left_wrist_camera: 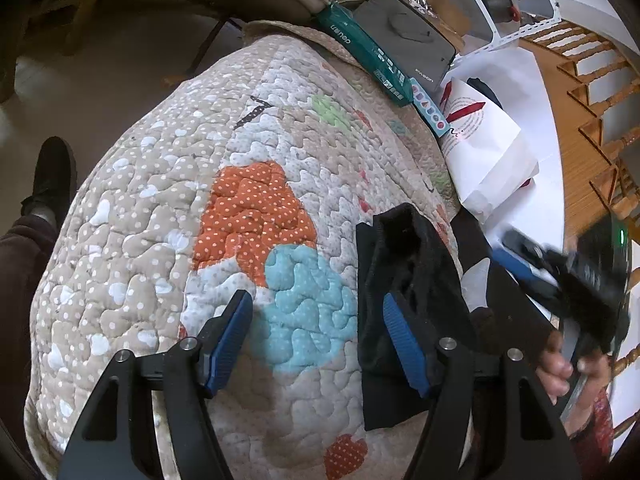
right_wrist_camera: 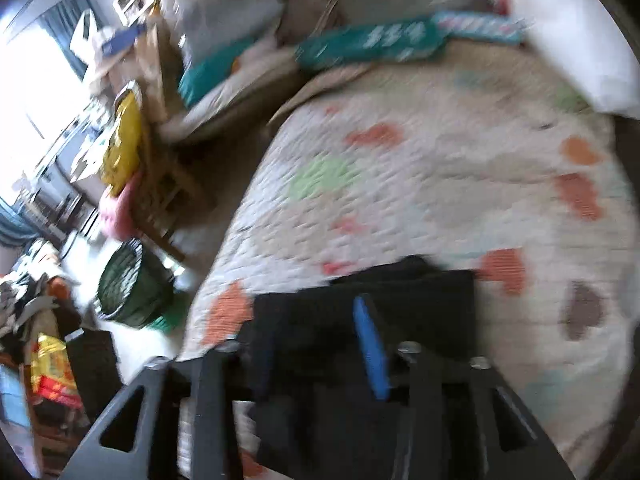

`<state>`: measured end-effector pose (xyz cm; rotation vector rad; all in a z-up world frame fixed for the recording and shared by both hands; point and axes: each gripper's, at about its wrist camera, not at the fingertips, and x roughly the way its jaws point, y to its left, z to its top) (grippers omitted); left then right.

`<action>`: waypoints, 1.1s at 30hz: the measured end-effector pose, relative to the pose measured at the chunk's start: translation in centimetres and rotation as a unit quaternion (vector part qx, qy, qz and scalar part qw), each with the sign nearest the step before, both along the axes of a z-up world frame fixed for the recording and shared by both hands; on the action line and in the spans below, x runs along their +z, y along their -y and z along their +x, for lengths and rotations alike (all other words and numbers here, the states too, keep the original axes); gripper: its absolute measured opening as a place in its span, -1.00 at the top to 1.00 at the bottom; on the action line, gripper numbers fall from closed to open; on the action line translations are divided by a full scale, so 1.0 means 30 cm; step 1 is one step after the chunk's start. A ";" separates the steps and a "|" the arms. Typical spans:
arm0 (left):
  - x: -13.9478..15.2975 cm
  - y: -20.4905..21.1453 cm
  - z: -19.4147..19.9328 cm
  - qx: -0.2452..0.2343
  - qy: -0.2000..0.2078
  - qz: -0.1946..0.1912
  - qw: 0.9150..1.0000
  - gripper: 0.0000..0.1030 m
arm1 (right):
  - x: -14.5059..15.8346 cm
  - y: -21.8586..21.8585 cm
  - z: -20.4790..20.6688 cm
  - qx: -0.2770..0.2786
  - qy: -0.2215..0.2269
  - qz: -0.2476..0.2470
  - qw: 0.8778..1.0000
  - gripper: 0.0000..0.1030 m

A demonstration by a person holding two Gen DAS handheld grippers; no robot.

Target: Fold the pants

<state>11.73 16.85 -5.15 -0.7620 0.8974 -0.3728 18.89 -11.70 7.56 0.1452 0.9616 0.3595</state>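
The black pants (left_wrist_camera: 404, 292) lie folded into a small bundle on the right side of the quilted, patchwork-covered surface (left_wrist_camera: 160, 240). My left gripper (left_wrist_camera: 318, 324) hovers open just above the quilt. Its right blue pad (left_wrist_camera: 400, 336) is over the pants' left edge and its left pad is over bare quilt; nothing is pinched. In the left wrist view my right gripper (left_wrist_camera: 520, 258) shows blurred at the far right, held by a hand (left_wrist_camera: 560, 368). The right wrist view is motion-blurred: the right gripper (right_wrist_camera: 316, 348) has its pads apart above the flat black pants (right_wrist_camera: 420, 292).
A teal box (left_wrist_camera: 360, 52), a black case (left_wrist_camera: 408, 40) and a white paper bag (left_wrist_camera: 488, 148) line the quilt's far edge. Wooden chairs (left_wrist_camera: 592, 80) stand to the right. A person's shoe (left_wrist_camera: 52, 176) is at the left. On the floor sits a green basket (right_wrist_camera: 128, 284) among clutter.
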 end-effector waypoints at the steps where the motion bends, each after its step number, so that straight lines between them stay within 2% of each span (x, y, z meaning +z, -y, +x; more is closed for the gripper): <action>1: 0.013 0.003 -0.004 0.002 0.000 0.002 1.000 -0.30 | 0.012 0.056 -0.030 -0.015 0.011 -0.006 1.000 -0.17; 4: 0.087 0.056 -0.009 -0.012 0.015 0.003 1.000 -0.32 | -0.009 0.215 -0.086 -0.048 0.012 -0.019 0.999 -0.22; 6: 0.135 0.123 0.009 -0.039 0.021 0.021 0.999 -0.35 | -0.049 0.298 -0.097 -0.076 -0.008 -0.003 0.997 -0.22; 8: 0.164 0.200 0.042 -0.061 0.018 0.048 0.997 -0.36 | -0.096 0.368 -0.098 -0.110 -0.030 0.043 0.993 -0.23; 11: 0.168 0.276 0.090 -0.080 0.004 0.063 0.995 -0.36 | -0.161 0.403 -0.101 -0.130 -0.050 0.104 0.985 -0.25; 17: 0.101 0.350 0.181 -0.083 -0.042 0.071 0.993 -0.38 | -0.283 0.390 -0.100 -0.109 -0.093 0.152 0.978 -0.36; 20: 0.066 0.396 0.195 -0.089 -0.051 0.086 0.991 -0.57 | -0.332 0.404 -0.088 -0.117 -0.101 0.183 0.971 -0.55; 22: 0.068 0.440 0.189 -0.097 -0.036 0.105 0.989 -0.89 | -0.360 0.412 -0.073 -0.121 -0.116 0.214 0.962 -0.56; 24: 0.067 0.485 0.182 -0.107 -0.029 0.134 0.985 -0.99 | -0.378 0.415 -0.065 -0.121 -0.125 0.235 0.956 -0.56; 27: 0.065 0.515 0.176 -0.115 -0.020 0.165 0.979 -0.99 | -0.386 0.410 -0.062 -0.122 -0.128 0.245 0.953 -0.57; 30: 0.064 0.501 0.178 -0.119 -0.018 0.152 0.981 -0.99 | -0.392 0.407 -0.046 -0.124 -0.130 0.247 0.952 -0.59; 32: 0.064 0.492 0.180 -0.115 -0.021 0.153 0.981 -0.82 | -0.392 0.396 -0.023 -0.126 -0.131 0.244 0.953 -0.60; 33: 0.066 0.485 0.176 -0.111 -0.023 0.160 0.981 -0.61 | -0.392 0.390 -0.015 -0.126 -0.130 0.242 0.953 -0.60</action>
